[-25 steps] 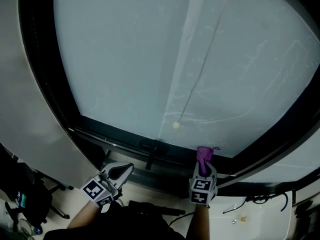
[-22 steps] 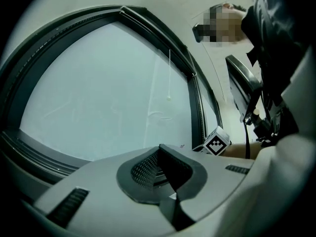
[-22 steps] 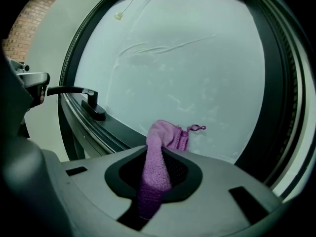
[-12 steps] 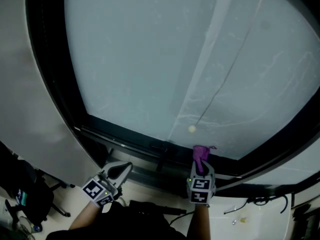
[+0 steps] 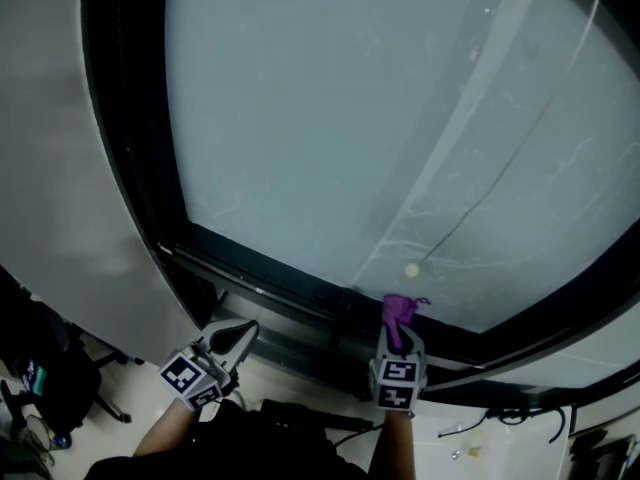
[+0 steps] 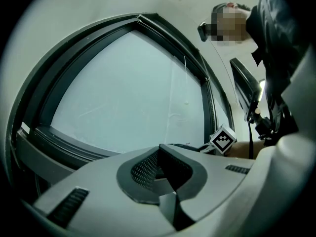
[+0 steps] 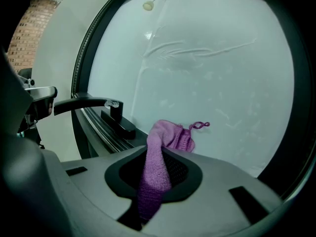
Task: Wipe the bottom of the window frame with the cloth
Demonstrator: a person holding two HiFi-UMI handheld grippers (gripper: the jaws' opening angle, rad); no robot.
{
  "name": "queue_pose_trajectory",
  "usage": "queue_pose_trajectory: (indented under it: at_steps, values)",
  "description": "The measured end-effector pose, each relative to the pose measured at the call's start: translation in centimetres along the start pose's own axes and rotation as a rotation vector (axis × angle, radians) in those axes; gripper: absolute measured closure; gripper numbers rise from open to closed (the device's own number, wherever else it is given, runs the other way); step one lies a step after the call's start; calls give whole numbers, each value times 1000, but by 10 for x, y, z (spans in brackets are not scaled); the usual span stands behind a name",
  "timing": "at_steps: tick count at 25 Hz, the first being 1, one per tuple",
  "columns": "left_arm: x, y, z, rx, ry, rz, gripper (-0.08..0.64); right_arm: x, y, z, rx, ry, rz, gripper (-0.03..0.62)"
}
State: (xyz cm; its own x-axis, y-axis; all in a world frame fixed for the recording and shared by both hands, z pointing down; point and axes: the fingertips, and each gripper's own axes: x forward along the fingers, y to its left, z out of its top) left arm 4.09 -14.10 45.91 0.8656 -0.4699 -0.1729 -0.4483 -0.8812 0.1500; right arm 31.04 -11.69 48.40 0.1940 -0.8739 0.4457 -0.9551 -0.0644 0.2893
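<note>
Right gripper (image 5: 398, 340): clamping the purple cloth (image 5: 400, 310), which is sticking out toward 12 o'clock at the window frame's (image 5: 270, 286) bottom rail.
Left gripper (image 5: 238, 336): jaws pressing together on nothing, hanging at the cloth's 8 o'clock.
Handle (image 7: 94, 104): lying at the cloth's 10 o'clock.

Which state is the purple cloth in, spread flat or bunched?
Bunched: the purple cloth runs as a narrow roll through the shut right gripper, crumpled at its tip.

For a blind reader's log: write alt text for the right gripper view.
The right gripper is shut on a purple knitted cloth, whose bunched end pokes out toward the pale frosted window pane. At the picture's left, a black lever handle sits on the dark bottom window frame.
</note>
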Motion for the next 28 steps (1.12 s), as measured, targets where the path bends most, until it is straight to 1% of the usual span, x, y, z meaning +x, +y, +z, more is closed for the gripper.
queue_pose_trajectory:
  at_steps: [7,15,19,21,26,28]
  values:
    - [-8,5,-2,-14,12,13,560,3,12,6,-1,-8,26,528]
    - [-16,17,-2,-15,-5,45,560,5,25,16,-16,-8,48,528]
    - [-21,17,-7,-40,32,44,560,7,32,17,-14,-11,57,528]
    - [-22,17,-7,-43,29,45,560,8,34,19,-12,-15,64,528]
    - [-35,24,-8,-47,33,60,560,11,39,23,21,-32,68,528]
    - [-41,29,-6,-46,33,68,560,11,39,26,62,-28,94,528]
